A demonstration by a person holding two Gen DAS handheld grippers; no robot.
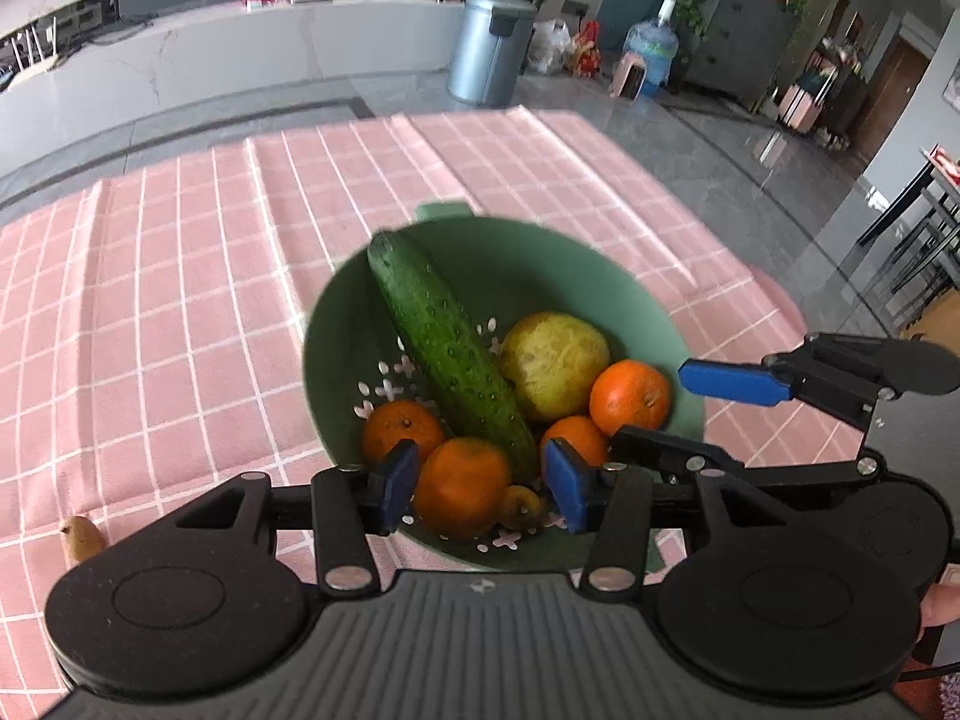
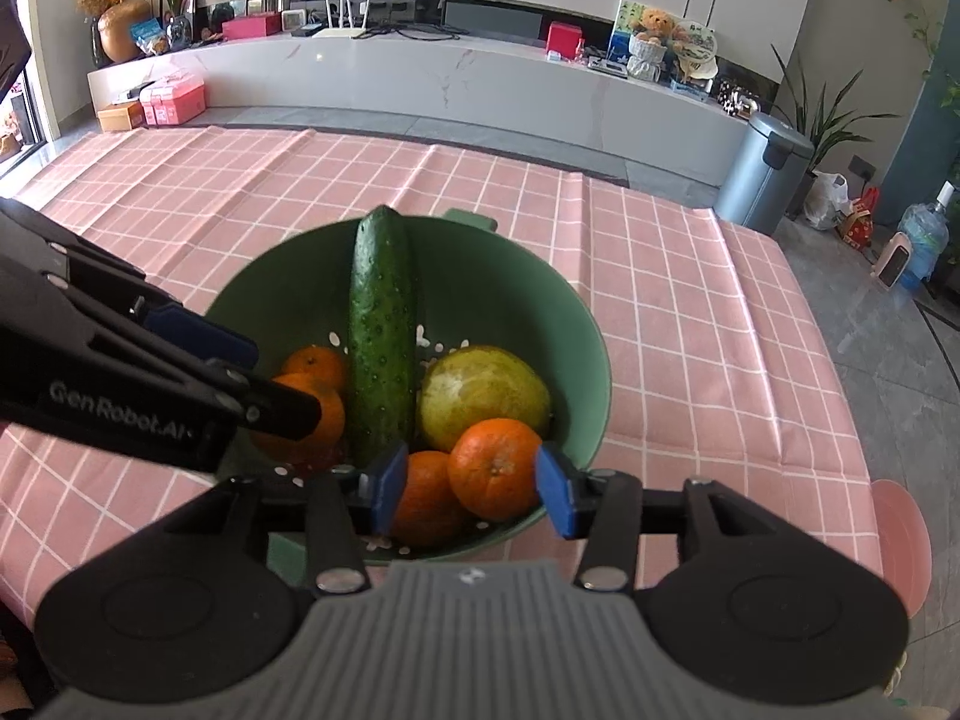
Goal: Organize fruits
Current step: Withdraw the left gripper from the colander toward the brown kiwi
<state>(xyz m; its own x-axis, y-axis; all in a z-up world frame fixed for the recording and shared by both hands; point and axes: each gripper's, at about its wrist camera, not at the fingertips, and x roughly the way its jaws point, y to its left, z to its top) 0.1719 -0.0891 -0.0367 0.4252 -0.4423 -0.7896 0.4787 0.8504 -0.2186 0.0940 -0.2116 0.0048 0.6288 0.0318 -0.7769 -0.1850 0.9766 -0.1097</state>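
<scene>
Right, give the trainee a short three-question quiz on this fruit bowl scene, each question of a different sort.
1. True or false: the cucumber lies outside the green colander.
2. Multiple choice: how many oranges show in the colander in the left wrist view? A two, B four, C six.
3. Short answer: which fruit sits between the right gripper fingers in its own view, and do the pads press on it?

Key:
1. False; it rests inside, its far end leaning on the rim.
2. B; four oranges, such as the near one.
3. An orange; the pads stand clear of it, so the gripper is open.
</scene>
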